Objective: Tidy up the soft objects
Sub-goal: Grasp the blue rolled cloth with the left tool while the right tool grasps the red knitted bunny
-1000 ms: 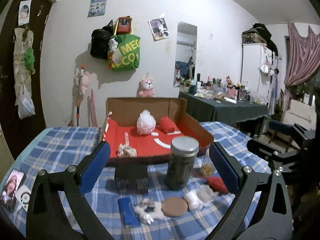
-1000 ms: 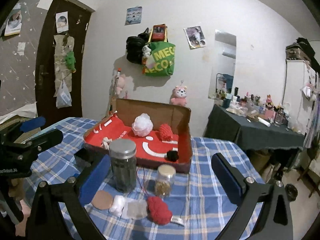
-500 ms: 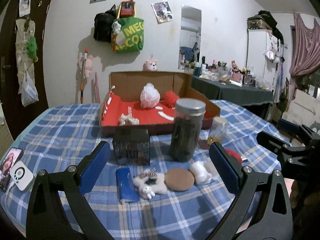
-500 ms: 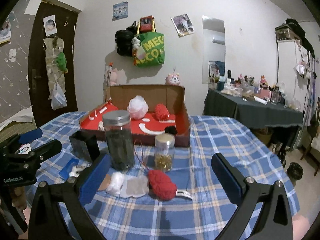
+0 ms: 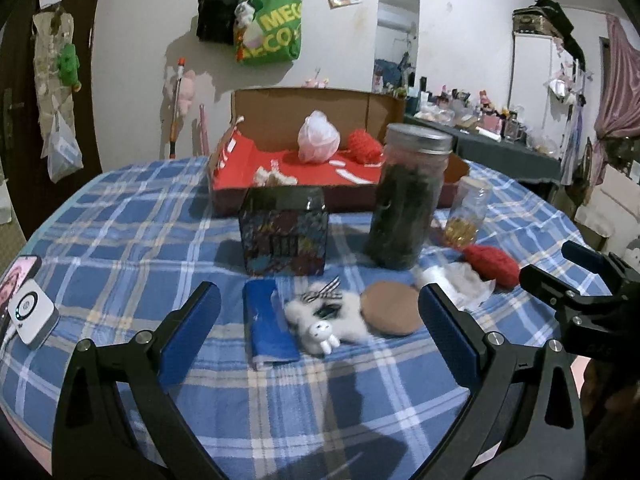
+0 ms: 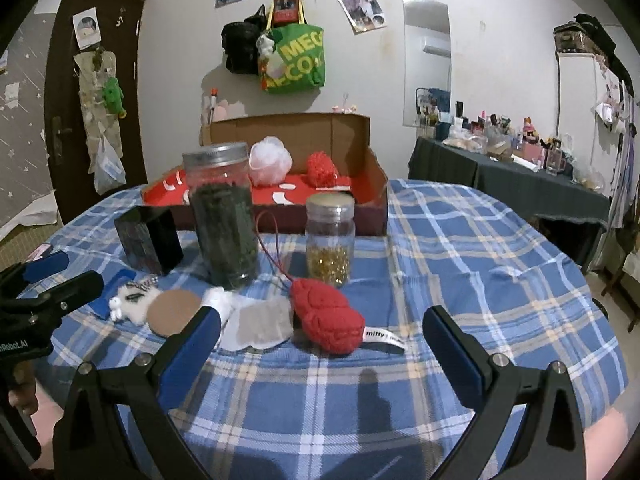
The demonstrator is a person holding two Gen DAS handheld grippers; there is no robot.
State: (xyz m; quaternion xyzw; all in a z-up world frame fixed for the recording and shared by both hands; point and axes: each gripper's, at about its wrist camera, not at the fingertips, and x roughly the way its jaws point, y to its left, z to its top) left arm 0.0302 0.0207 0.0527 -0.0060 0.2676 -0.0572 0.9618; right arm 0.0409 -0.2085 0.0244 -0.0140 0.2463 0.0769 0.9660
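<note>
Soft things lie in a row on the checked tablecloth: a blue folded cloth (image 5: pixel 269 326), a white fluffy bunny toy (image 5: pixel 326 318), a round tan puff (image 5: pixel 390 313), a white gauzy pad (image 6: pixel 258 322) and a red knitted piece (image 6: pixel 328 320). My left gripper (image 5: pixel 320 334) is open and empty, low over the bunny toy. My right gripper (image 6: pixel 322 342) is open and empty, just in front of the red knitted piece. Behind stands a cardboard box with red lining (image 5: pixel 316 174) that holds a white mesh puff (image 5: pixel 318 142), a red knitted ball (image 5: pixel 363 146) and a small cream toy (image 5: pixel 274 176).
A tall jar with dark contents (image 5: pixel 406 196), a small jar with golden bits (image 6: pixel 330 240) and a dark patterned tin (image 5: pixel 285 232) stand between the row and the box. A phone and a white device (image 5: pixel 30 312) lie at the left edge. A dark side table (image 6: pixel 508 176) stands at right.
Both grippers have dropped lower and drawn nearer to the row of soft things, which now sits between their fingers. Both stay open. Nothing on the table has moved.
</note>
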